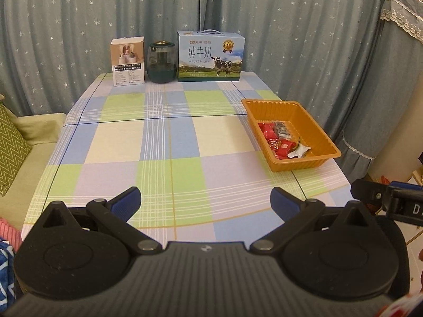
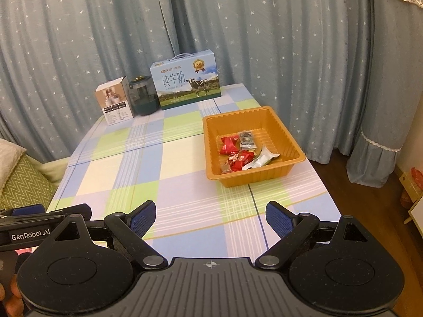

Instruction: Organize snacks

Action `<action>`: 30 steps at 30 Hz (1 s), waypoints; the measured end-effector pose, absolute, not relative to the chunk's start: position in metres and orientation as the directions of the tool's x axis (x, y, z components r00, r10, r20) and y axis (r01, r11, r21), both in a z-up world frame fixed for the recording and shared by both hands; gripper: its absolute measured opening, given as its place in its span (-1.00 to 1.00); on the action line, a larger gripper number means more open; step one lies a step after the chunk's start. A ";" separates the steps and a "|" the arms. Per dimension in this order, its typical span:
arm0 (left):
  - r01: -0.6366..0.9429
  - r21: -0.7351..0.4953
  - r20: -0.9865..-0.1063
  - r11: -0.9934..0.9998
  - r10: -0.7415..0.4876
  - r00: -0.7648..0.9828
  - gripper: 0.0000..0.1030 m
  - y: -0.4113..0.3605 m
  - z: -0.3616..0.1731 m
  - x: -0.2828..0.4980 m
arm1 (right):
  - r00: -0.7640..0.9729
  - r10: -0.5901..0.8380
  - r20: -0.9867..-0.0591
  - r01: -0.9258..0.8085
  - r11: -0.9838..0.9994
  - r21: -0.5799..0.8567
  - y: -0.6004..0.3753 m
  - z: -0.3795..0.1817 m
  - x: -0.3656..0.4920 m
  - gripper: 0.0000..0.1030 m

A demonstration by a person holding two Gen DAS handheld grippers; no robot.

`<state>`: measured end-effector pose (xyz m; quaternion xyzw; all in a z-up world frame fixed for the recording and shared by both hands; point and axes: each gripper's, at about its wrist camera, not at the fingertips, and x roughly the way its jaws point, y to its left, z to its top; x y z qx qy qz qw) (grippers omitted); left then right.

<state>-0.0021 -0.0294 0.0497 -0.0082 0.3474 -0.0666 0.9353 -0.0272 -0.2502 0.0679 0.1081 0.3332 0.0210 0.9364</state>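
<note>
On the checked table, the orange tray sits toward the right edge, holding the snacks: red packets, 1 dark bar, 1 white wrapper. Both grippers hover over the near edge, the left gripper and right gripper each spread wide, grasping nothing. At the far end stand 2 boxes and a jar.

Orange tray on checked table, red, grey, white wrapped snacks inside
</note>
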 end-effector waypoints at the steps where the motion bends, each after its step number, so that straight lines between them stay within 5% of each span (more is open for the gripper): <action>1: 0.121 -0.062 -0.648 0.991 -0.132 0.750 1.00 -0.030 0.050 -0.005 | 0.778 0.112 -0.618 0.033 0.975 0.218 -0.250 0.068 -0.029 0.74; 30: 0.142 -0.058 -0.616 0.988 -0.148 0.774 1.00 -0.029 0.060 -0.029 | 0.794 0.103 -0.599 0.033 0.977 0.212 -0.248 0.073 -0.053 0.74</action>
